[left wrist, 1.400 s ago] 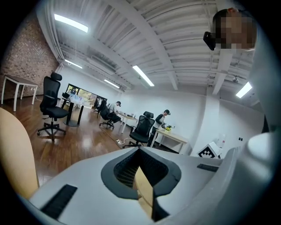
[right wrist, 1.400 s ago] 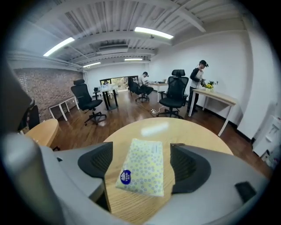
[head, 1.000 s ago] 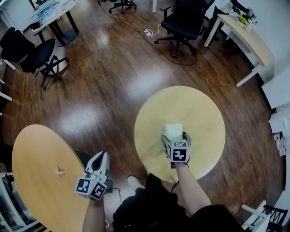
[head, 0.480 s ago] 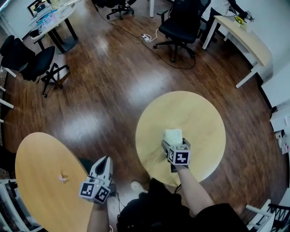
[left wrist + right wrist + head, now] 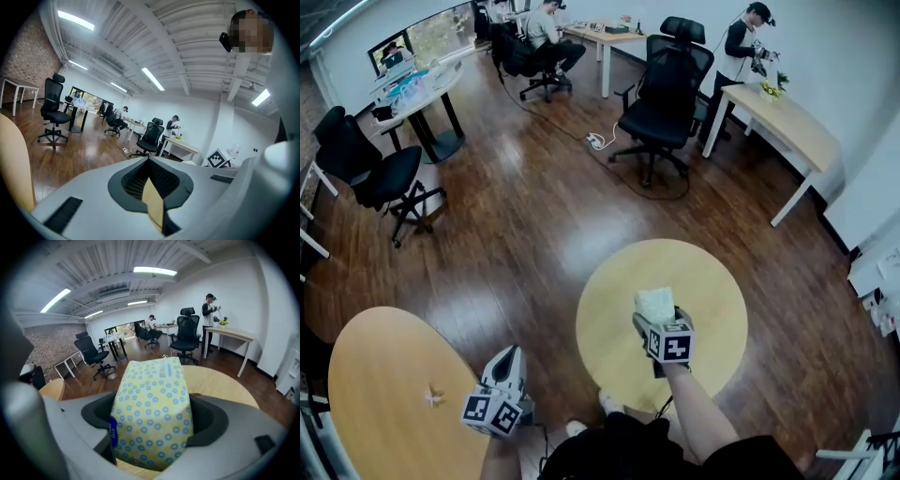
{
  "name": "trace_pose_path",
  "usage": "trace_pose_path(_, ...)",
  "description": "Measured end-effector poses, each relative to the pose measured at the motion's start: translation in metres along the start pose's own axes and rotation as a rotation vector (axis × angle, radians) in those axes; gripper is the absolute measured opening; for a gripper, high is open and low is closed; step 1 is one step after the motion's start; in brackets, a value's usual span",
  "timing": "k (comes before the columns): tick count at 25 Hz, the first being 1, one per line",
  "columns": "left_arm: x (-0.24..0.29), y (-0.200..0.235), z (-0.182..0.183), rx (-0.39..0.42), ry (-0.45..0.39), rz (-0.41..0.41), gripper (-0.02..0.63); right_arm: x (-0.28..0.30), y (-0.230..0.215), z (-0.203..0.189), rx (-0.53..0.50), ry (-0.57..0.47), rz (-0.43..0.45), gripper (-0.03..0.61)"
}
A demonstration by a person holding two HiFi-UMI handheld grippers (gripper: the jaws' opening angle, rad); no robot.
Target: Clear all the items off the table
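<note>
- Right gripper (image 5: 661,322) clamped on tissue pack (image 5: 655,303), a soft yellow packet with blue dots. Jaws have just been closing a bit more, pack between them, pads pressing both its sides.
- Pack sits over the near half of the round table (image 5: 698,272). Looks lifted off the top, but the gap under it can't be confirmed.
- Left gripper (image 5: 510,360) has its jaws together with nothing in them. It hangs off the round table's left edge, over the floor, pointing about level.
- Round table shows nothing else on it, so this pack is likely its last item.
- Second table (image 5: 375,375) is well left of the round table, with a small pale object (image 5: 434,397) on it, too small to identify. Probably next to clear.
- Risk: pack is soft and wide, so it can squash and slide out of the pads if swung fast.
- Risk: most of the pack sticks out past the jaws, so tilting down could make it droop or pivot free.
- Risk: a low carry path could clip the table rim and knock the pack loose.
</note>
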State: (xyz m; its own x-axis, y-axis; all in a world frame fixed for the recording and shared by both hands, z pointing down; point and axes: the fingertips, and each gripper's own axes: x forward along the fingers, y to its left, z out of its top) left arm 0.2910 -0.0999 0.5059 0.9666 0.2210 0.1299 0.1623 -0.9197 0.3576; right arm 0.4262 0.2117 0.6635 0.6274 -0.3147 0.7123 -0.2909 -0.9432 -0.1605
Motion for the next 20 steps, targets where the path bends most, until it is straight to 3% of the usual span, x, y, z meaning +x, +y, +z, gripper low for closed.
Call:
trace_pose_path(5, 0.001, -0.018, 0.033, 0.059, -0.086, -0.055, -0.009, -0.049, -0.008, 0.066, -0.014, -0.193, -0.018, 0.459)
trace_pose_path(10, -0.015, -0.015, 0.066, 0.101, -0.187, -0.035, -0.009, -0.081, 0.024, 0.117, -0.064, -0.348, 0.046, 0.459)
trace_pose_path(15, -0.05, 0.0, 0.08, 0.103, -0.255, 0.072, -0.009, -0.083, 0.089, 0.15, -0.146, -0.389, 0.2, 0.459)
trace_pose_path(20, -0.113, 0.025, 0.092, 0.104, -0.339, 0.233, -0.009, -0.076, 0.187, 0.161, -0.266, -0.39, 0.381, 0.459)
